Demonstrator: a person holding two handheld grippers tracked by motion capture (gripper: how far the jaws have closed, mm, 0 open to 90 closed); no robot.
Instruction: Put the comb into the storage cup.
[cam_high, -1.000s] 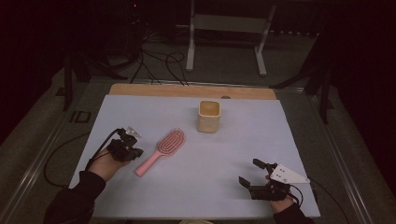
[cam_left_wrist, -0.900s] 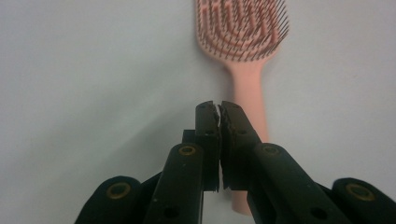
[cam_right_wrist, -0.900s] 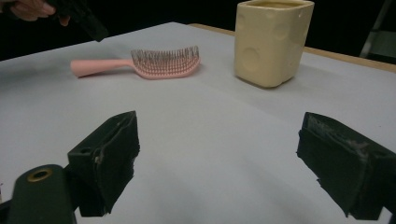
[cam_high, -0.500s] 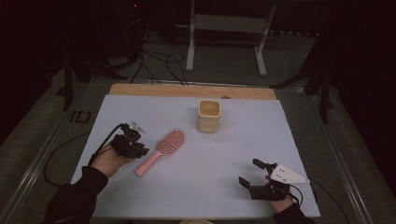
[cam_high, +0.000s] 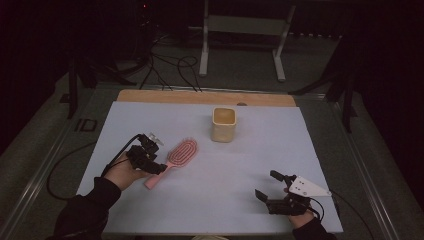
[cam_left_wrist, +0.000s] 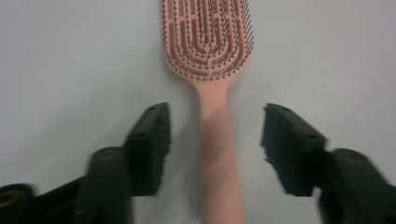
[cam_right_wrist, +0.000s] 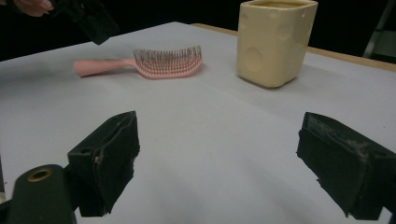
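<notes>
One pink hairbrush (cam_left_wrist: 212, 70) lies flat on the pale counter (cam_high: 260, 150), bristles up, left of the middle, with its head pointing toward the far side and its handle toward the person. In the left gripper view the handle runs straight up between the two black jaws of the left tool (cam_left_wrist: 212, 140), with a clear gap on each side, so neither pad touches it. Those jaws have just been opening and now stand partly spread astride the handle. In the high view the left tool (cam_high: 150, 162) sits over the handle's near end, held in the person's left hand (cam_high: 122, 172). A cream square cup (cam_high: 223, 124) stands upright beyond and to the right of the brush, well apart from it. The right tool (cam_high: 272, 187) rests near the counter's front right, jaws wide and empty.
</notes>
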